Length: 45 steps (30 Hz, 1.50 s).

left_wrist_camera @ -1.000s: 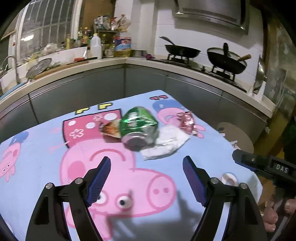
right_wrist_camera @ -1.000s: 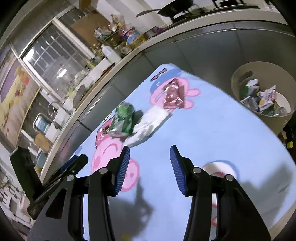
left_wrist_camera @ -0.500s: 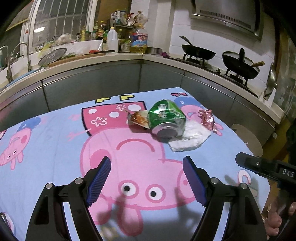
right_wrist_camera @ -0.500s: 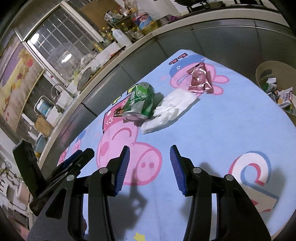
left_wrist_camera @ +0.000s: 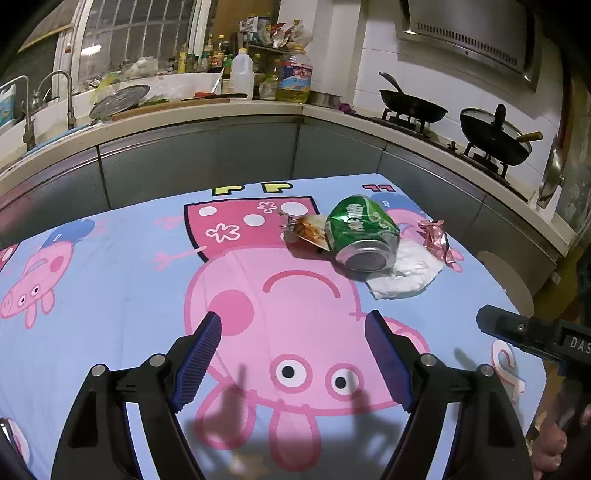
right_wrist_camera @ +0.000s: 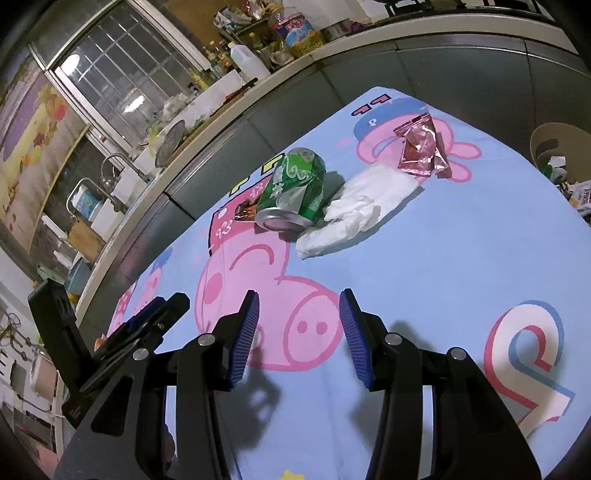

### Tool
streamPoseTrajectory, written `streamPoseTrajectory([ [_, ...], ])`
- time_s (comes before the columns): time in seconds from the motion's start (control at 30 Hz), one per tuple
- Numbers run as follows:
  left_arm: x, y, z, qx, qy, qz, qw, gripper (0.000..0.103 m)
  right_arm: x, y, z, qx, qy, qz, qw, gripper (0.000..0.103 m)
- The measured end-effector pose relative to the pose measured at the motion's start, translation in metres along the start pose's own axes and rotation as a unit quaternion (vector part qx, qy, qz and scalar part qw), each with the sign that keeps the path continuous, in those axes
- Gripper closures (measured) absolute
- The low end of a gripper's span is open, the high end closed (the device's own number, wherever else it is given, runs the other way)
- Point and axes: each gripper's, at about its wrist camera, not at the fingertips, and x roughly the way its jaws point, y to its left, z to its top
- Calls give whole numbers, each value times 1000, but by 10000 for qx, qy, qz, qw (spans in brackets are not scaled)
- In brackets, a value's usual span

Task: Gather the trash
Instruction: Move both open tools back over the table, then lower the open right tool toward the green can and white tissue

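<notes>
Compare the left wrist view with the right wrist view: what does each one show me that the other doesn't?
Only the left wrist view shows the two woks on the stove, the range hood and the orange snack wrapper in full. Only the right wrist view shows the trash bin with litter inside, past the table's far right edge. Both show the crushed green can lying on its side, the white tissue against it, the pink foil wrapper, the cartoon tablecloth, and each gripper, left and right, open and empty.
</notes>
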Motion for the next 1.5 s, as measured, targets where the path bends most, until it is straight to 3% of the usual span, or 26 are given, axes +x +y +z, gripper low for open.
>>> streamPoseTrajectory([
  [0.77,4,25,3,-195,-32,174,9997,23,13,11,14,-75,-26,-89,9999,57],
  [1.13,5,40,3,-271,-30,286,9992,22,20,13,22,-133,-52,-150,9998,52],
  [1.5,9,44,4,-307,2,244,9992,22,23,-27,84,-68,-626,-800,9948,52],
])
